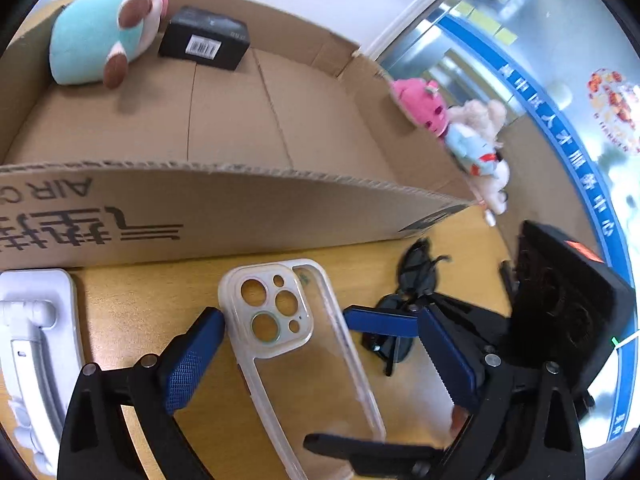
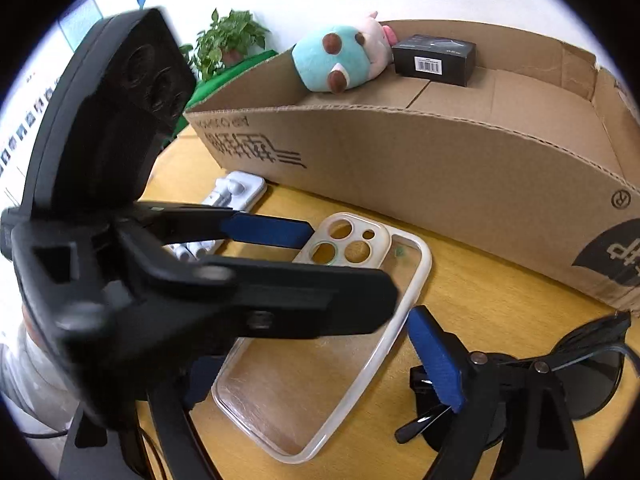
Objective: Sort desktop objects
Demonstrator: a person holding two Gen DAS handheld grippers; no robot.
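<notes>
A clear phone case [image 1: 296, 344] lies flat on the wooden desk, camera holes toward the cardboard box [image 1: 224, 208]. My left gripper [image 1: 320, 344] is open, its blue pads either side of the case near the camera end. The case also shows in the right wrist view [image 2: 320, 352]. My right gripper [image 2: 316, 364] is open and straddles the case's lower part; its left finger is hidden behind the left gripper's black body [image 2: 200, 288]. The right gripper also shows in the left wrist view [image 1: 380, 320], crossing in from the right.
Black sunglasses [image 2: 592, 372] lie to the right of the case. A white gadget [image 1: 32, 344] lies to its left. The box [image 2: 440, 160] holds a teal plush [image 2: 340, 60] and a black carton [image 2: 434, 58]. Pink and beige plush toys [image 1: 460, 132] sit past the box's right end.
</notes>
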